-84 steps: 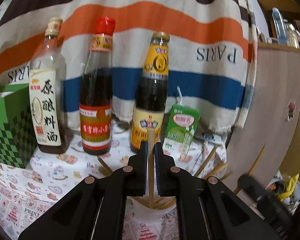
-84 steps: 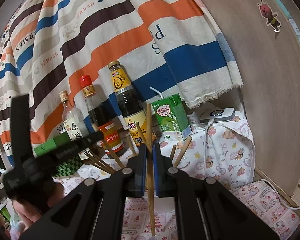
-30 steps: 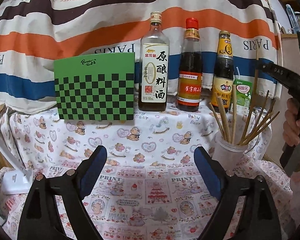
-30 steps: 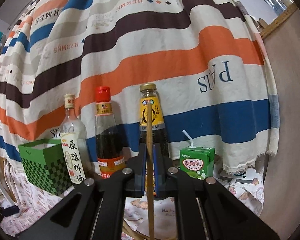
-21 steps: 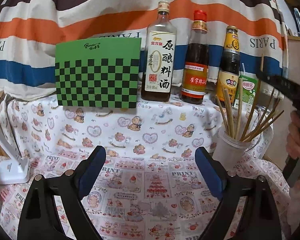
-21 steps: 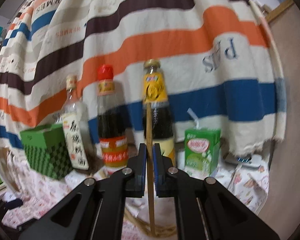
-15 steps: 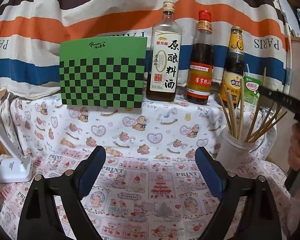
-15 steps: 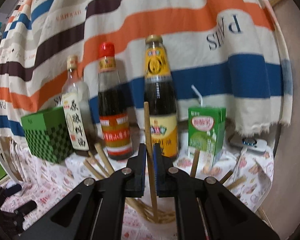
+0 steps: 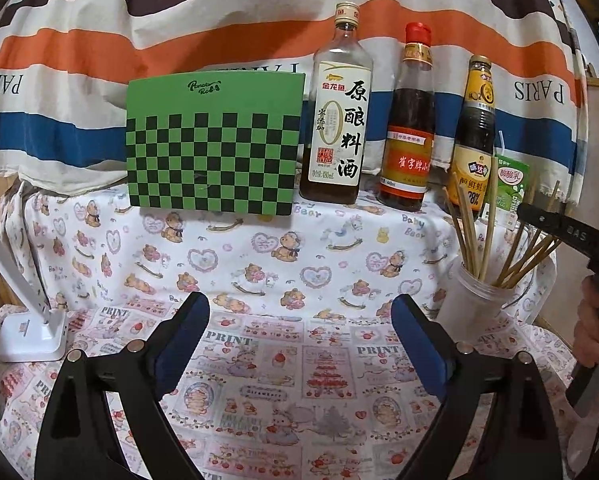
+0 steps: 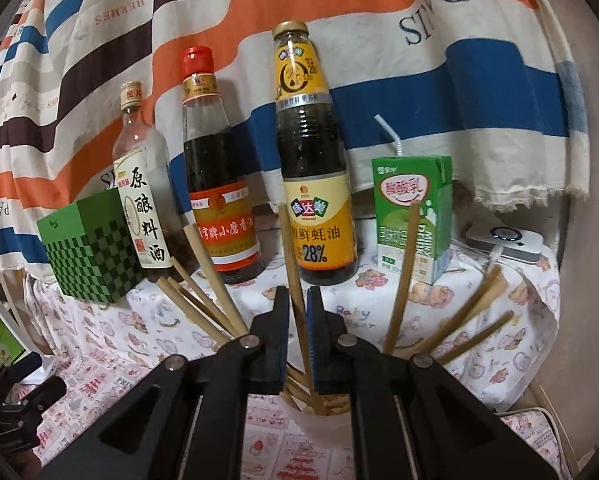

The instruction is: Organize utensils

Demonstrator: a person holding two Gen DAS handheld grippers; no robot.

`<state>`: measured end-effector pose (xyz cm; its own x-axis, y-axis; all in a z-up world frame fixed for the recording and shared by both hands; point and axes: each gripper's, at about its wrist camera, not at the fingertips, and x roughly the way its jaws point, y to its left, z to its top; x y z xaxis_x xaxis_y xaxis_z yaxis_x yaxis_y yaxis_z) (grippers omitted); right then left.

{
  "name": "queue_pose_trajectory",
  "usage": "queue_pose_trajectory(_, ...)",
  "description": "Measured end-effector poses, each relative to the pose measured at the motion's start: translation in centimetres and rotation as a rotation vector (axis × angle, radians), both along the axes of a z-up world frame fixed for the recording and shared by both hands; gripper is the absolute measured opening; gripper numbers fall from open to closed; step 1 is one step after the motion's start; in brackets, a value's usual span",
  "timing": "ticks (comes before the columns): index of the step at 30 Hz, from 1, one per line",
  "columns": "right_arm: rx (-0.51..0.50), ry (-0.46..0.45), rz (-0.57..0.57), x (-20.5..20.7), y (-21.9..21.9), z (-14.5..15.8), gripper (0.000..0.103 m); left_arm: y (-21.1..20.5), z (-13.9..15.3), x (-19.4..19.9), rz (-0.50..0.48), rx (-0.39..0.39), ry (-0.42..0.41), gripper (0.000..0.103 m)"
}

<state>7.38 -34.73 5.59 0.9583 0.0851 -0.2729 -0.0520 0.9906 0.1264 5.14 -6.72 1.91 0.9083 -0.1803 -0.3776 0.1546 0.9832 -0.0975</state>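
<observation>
A chopstick (image 10: 295, 280) is being freed by the right tool (image 10: 297, 312) as its jaws part over the white cup (image 10: 319, 428); tipping out is risked. The left tool (image 9: 299, 332) is held wide open, empty.

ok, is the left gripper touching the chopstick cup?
Apart. Left wrist view: the left gripper, jaws wide open, sits short of the chopstick cup, with tablecloth showing between them.

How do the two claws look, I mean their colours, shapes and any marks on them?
Both are alike. The left claw has matte black, angular arms with round silver rivets and blue pads on the inner faces of its fingers. The right claw shows the same black arms, rivets and dark blue pads. From the left wrist view, its black body carries pale lettering.
</observation>
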Motion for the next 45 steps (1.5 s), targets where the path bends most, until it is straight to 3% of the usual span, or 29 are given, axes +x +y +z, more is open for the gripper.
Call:
queue_pose_trajectory(3, 0.013, 0.004, -0.003, -1.1, 0.2, -0.4, 0.040, -0.1, -0.1, -0.1, 0.006, 0.012, -0.012, 0.091)
queue_pose_trajectory(5, 0.026, 0.013, -0.033, -2.1, 0.4, -1.1, 0.047, -0.3, -0.1, -0.2, 0.008, 0.023, -0.024, 0.091)
queue_pose_trajectory(7, -0.040, -0.022, -0.050, -3.4, 1.7, -1.7, 0.065, -0.4, -0.2, -0.4, 0.007, 0.029, -0.036, 0.091)
queue_pose_trajectory(9, -0.100, -0.052, -0.026, -4.5, 2.9, -2.5, 0.076, -0.6, -0.3, -0.5, 0.013, 0.041, -0.053, 0.093)
queue_pose_trajectory(11, -0.122, -0.052, -0.002, -4.9, 3.7, -3.3, 0.083, -0.7, -0.4, -0.8, 0.023, 0.046, -0.080, 0.096)
queue_pose_trajectory(13, -0.111, -0.048, 0.018, -5.1, 4.1, -4.2, 0.096, -0.7, -0.6, -0.9, 0.017, 0.042, -0.093, 0.099)
queue_pose_trajectory(16, -0.088, -0.029, 0.027, -4.7, 4.0, -4.9, 0.103, -0.7, -0.7, -1.0, 0.018, 0.039, -0.106, 0.102)
queue_pose_trajectory(28, -0.163, -0.022, -0.023, -4.5, 3.3, -6.4, 0.103, -1.3, -1.9, -0.5, 0.043, 0.092, -0.102, 0.102)
queue_pose_trajectory(39, -0.151, 0.019, -0.027, -3.8, 3.2, -6.6, 0.103, -0.8, -2.5, 0.7, 0.040, 0.065, -0.049, 0.102)
queue_pose_trajectory(45, -0.189, 0.017, -0.038, -3.8, 4.0, -6.5, 0.103, -1.5, -2.5, 0.4, 0.030, 0.088, -0.069, 0.102)
